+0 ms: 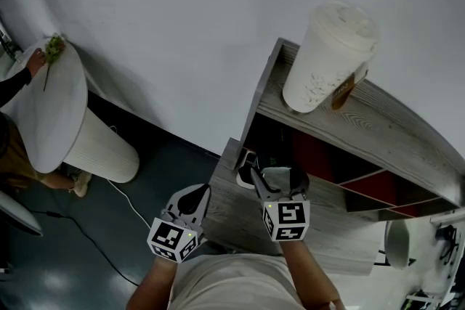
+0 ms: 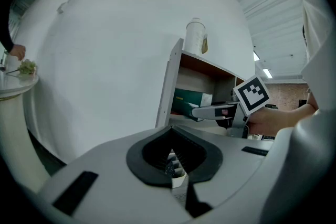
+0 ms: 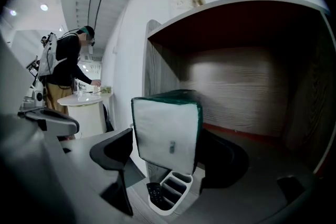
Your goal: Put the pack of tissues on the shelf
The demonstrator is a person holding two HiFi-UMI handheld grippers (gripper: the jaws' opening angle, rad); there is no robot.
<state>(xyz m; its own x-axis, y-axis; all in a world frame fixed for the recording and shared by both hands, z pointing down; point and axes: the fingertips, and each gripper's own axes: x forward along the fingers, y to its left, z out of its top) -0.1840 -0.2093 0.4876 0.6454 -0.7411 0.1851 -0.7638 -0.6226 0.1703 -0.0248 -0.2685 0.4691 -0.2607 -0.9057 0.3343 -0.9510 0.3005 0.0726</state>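
The pack of tissues point(image 3: 167, 126), white with a dark green wrap, sits upright between the jaws of my right gripper point(image 3: 169, 150), which is shut on it. In the left gripper view the green pack point(image 2: 190, 102) shows inside the shelf's point(image 2: 167, 86) opening, beside the right gripper's fingers point(image 2: 212, 111). From the head view, my right gripper point(image 1: 272, 178) reaches into the wooden shelf point(image 1: 349, 123) under its top board, and the pack itself is hidden. My left gripper point(image 1: 196, 196) hangs shut and empty just left of the lower board point(image 1: 232, 218).
A large lidded paper cup point(image 1: 327, 58) stands on the shelf's top board. A small white organizer with a remote point(image 3: 168, 192) lies on the lower board below the pack. A round white table point(image 1: 43, 109) stands far left, with a person point(image 3: 68, 68) beside it.
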